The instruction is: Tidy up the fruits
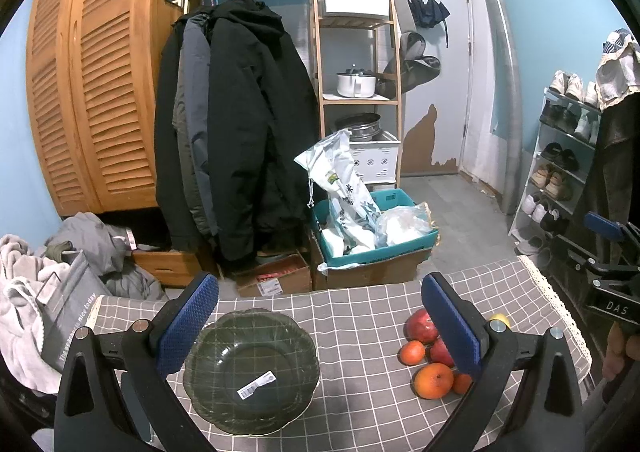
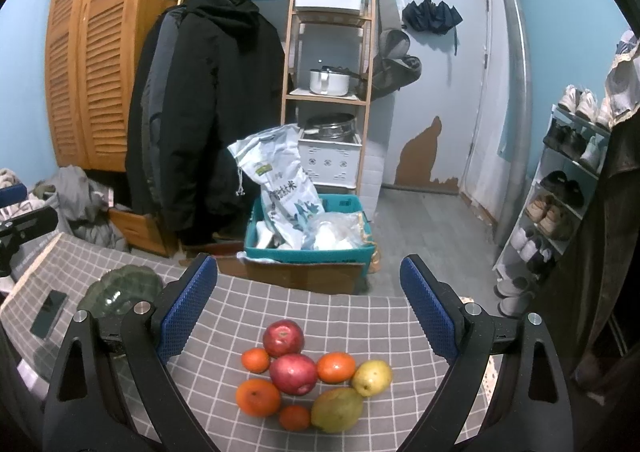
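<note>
Eight fruits [image 2: 294, 374]; bowl [image 2: 120, 286] half-hidden

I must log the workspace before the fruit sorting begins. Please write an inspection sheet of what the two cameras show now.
Surface: table under a grey checked cloth, lace trim at the right edge.
Job's things: empty dark glass bowl with a sticker inside; fruit pile to its right, on the cloth: two red apples, four oranges, two yellow-green pears.
Clutter: phone lying flat, left of the bowl.
Grippers: left tool open, over the bowl; right tool open, over the fruit; both hold nothing.
Cables: nothing seen.
Surroundings: coats on a rail, wooden shelf, teal crate with bags, shoe rack at the right.
</note>
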`<state>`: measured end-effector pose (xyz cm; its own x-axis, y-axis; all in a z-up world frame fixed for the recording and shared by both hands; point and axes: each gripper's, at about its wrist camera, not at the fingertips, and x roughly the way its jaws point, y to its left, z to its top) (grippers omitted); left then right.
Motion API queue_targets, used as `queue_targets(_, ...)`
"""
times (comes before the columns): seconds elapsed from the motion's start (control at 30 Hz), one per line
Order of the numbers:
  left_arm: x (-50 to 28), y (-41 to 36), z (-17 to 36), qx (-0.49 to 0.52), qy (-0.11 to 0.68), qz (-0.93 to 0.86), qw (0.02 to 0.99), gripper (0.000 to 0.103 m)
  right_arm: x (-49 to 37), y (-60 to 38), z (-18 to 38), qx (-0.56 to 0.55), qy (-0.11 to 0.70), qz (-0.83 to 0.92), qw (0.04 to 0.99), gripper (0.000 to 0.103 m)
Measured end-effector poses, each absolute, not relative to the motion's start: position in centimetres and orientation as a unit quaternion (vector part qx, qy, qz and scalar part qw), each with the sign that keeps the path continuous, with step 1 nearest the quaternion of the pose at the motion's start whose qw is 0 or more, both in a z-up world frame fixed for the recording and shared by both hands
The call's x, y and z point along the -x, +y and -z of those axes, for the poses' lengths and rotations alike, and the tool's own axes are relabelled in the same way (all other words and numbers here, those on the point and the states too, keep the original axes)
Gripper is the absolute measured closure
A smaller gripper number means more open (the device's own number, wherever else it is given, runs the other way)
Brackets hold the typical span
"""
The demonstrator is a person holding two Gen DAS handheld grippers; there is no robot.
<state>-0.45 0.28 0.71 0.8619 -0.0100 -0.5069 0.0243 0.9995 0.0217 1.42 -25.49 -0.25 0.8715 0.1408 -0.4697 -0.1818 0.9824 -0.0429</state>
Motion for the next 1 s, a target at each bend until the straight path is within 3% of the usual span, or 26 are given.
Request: queue_targets(1.0,0.50,-0.38,-0.52,-0.011,0.263,0.014,0.965,0.001,-1.40,-24.99,0.34,0.046,0.239,-0.082,0.966,0.012)
